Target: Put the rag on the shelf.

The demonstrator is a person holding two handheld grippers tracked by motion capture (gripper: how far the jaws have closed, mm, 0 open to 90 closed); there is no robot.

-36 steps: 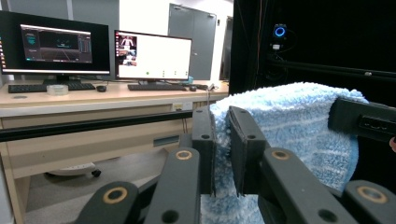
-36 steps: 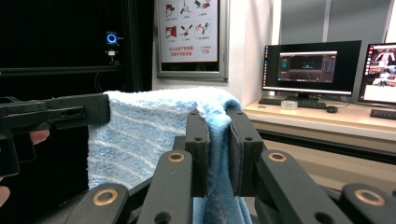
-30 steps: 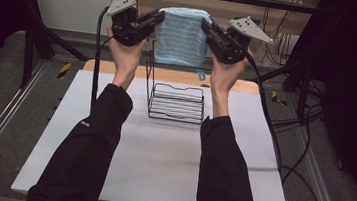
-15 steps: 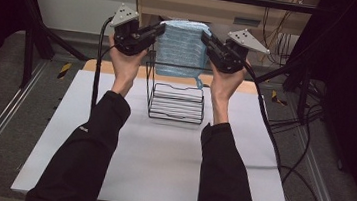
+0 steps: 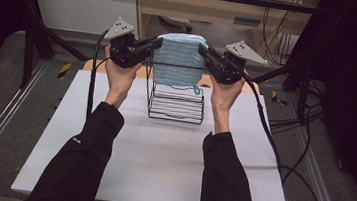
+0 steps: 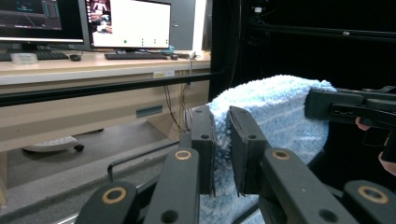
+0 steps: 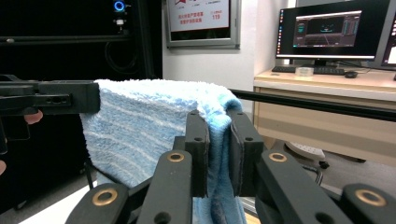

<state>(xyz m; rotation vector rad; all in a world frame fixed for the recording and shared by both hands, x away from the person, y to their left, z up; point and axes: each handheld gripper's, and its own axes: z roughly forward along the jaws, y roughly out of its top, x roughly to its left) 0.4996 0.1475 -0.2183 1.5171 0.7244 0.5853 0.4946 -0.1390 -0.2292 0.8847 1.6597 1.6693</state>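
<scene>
A fluffy, pale blue terry towel [image 5: 179, 60] with faint stripes hangs folded, stretched flat between the black left tongs [image 5: 156, 43] and right tongs [image 5: 203, 50], each pinching a top corner, above a black wire rack [image 5: 176, 103] on the white desk [image 5: 159, 164].

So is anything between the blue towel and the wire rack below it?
Nothing visible: the blue towel, pinched by the left gripper and right gripper, hangs directly above the wire rack.
</scene>
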